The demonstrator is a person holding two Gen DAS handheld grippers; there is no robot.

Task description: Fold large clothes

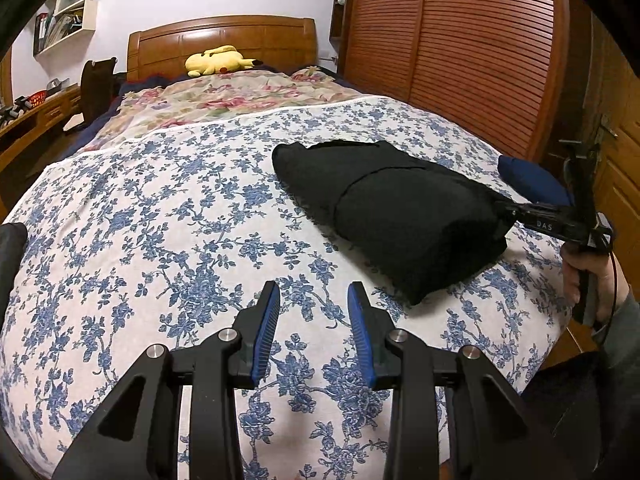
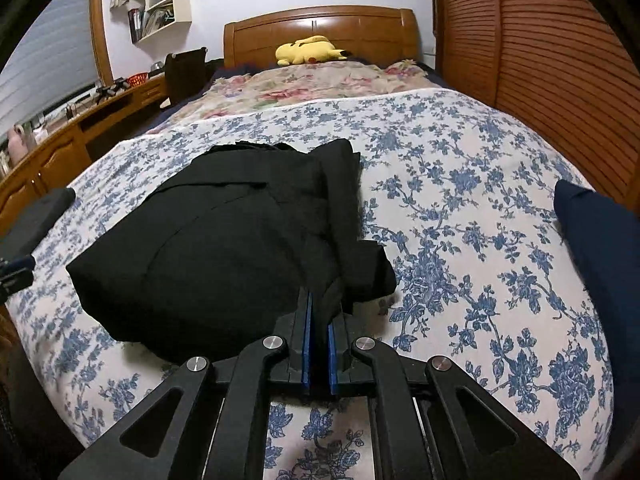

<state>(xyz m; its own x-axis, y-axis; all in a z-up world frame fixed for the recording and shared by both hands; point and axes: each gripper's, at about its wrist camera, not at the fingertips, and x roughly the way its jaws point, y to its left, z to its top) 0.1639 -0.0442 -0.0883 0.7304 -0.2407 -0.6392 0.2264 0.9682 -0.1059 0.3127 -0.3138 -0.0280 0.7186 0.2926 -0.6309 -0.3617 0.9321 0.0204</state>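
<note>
A black garment (image 1: 400, 208) lies folded into a thick bundle on the blue-flowered bed sheet (image 1: 180, 220). It also shows in the right wrist view (image 2: 224, 248). My right gripper (image 2: 319, 312) is shut on the near right corner of the black garment; it shows from the side in the left wrist view (image 1: 506, 210), at the bundle's right edge. My left gripper (image 1: 314, 300) is open and empty, over bare sheet to the left of and nearer than the bundle.
A dark blue cushion (image 2: 600, 264) lies at the bed's right edge. A pink floral quilt (image 1: 240, 100) and a yellow plush toy (image 1: 218, 60) are by the wooden headboard. A slatted wardrobe (image 1: 460, 48) stands right, a desk (image 2: 80, 128) left.
</note>
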